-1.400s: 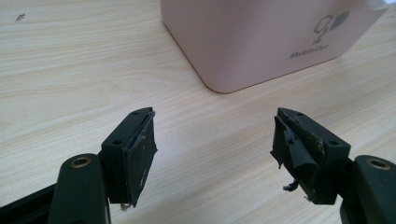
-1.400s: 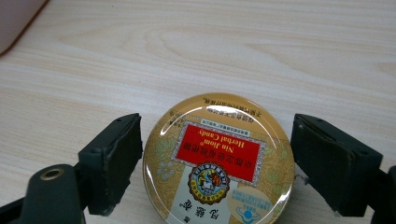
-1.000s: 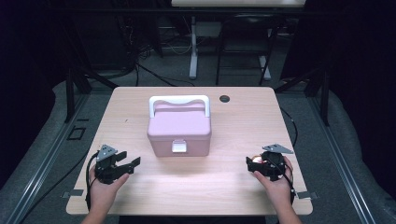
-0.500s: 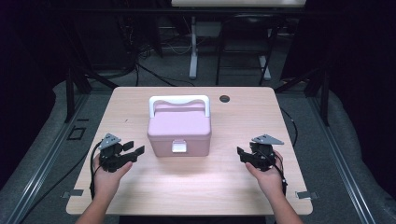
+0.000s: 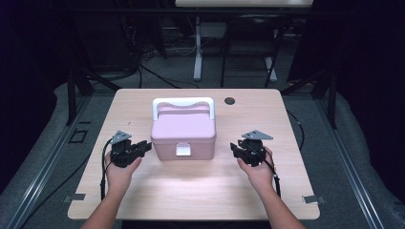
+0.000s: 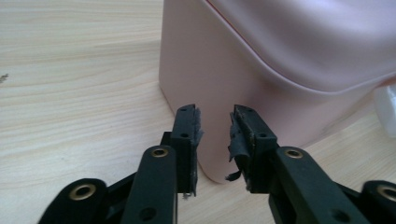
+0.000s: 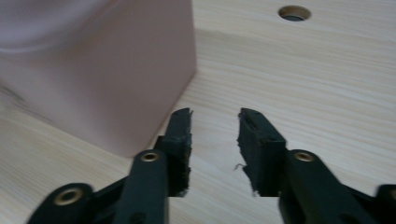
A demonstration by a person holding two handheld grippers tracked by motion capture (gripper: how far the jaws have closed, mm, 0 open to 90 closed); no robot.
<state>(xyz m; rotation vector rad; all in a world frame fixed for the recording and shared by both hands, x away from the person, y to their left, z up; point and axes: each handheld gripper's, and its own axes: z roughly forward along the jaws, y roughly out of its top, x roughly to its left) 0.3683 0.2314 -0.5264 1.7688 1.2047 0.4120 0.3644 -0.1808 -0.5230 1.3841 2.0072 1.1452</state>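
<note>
On the left of the wooden table [image 5: 143, 200], the left gripper [image 5: 142, 148] sits in the person's left hand [image 5: 119, 171], its jaws parted with nothing between them — in the left gripper view they point at the near left corner of the pink box [image 6: 261, 70], close to its wall but apart from it. The pink box [image 5: 183, 132] stands upright mid-table, lid down, with a white handle [image 5: 183, 103] along the back and a white latch [image 5: 183, 150] on its front. A round hole [image 5: 229, 101] lies in the tabletop behind it. To the right, the right gripper [image 5: 235, 149] — held in the right hand [image 5: 260, 169] — faces the box's other side, jaws likewise apart and empty, just beside the box's corner [image 7: 140, 79].
</note>
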